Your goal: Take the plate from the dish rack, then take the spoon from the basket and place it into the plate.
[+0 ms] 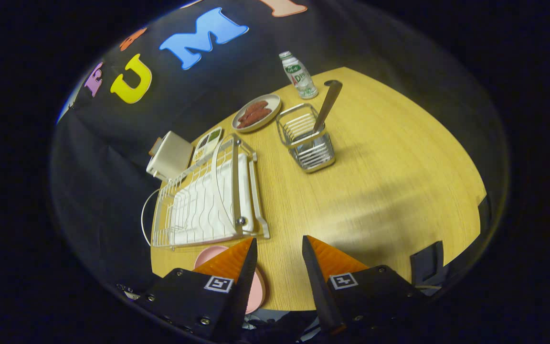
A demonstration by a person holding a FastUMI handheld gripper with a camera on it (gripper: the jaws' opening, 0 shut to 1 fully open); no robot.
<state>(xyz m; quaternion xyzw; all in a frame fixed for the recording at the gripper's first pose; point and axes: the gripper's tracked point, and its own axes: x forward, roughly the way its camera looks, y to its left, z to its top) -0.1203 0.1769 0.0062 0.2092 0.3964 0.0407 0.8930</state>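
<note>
Claw point(280, 248) parted, nothing between its fingers, poised over the pale wooden bench point(375, 191). Round pink plate point(217, 260) flat on the bench, partly hidden under one finger, just beside the white wire dish rack point(208, 200). Metal spoon point(327, 102) upright, tilted, in the square wire basket point(306, 138), well beyond the fingers.
</note>
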